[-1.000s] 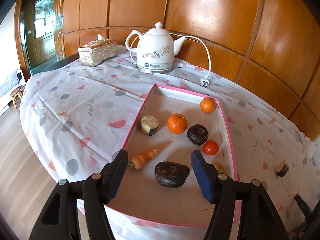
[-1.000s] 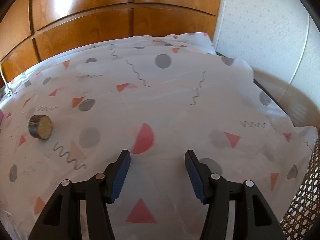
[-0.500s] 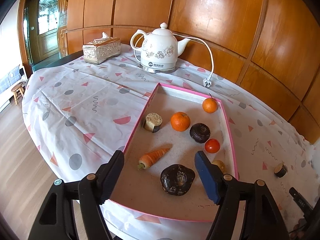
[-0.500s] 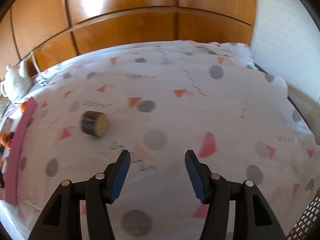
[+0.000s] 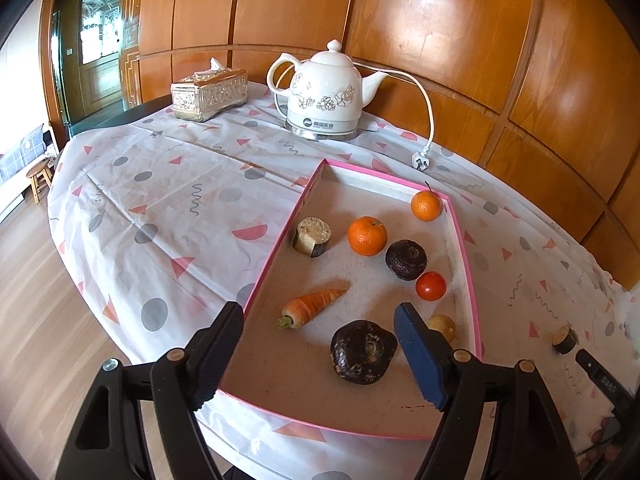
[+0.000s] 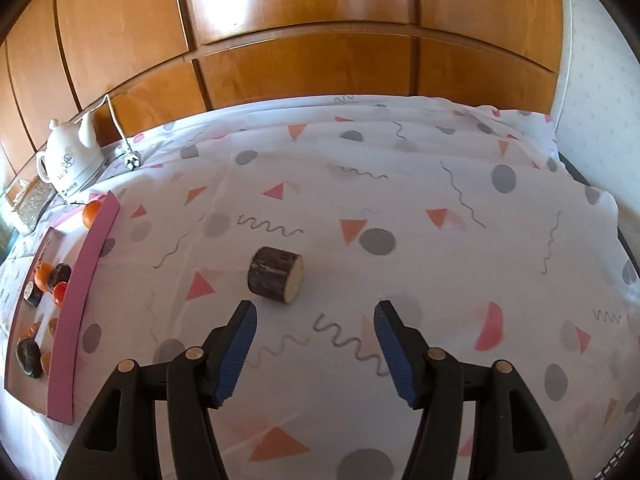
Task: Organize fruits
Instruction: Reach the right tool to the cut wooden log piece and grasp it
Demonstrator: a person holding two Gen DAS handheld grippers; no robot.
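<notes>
Left gripper (image 5: 320, 350): jaws wide, just been opening, empty, above near end of pink tray (image 5: 466, 256). Right gripper (image 6: 316, 346): jaws parted, just been opening, empty; brown cylinder piece (image 6: 275, 275) lay on patterned tablecloth (image 6: 420, 184) just beyond tips. Tray held carrot (image 5: 310, 307), oranges (image 5: 367, 236), tomato (image 5: 430, 286). Beyond: white kettle (image 5: 325, 92), tissue box (image 5: 209, 94), wood-panelled wall (image 5: 460, 28).
</notes>
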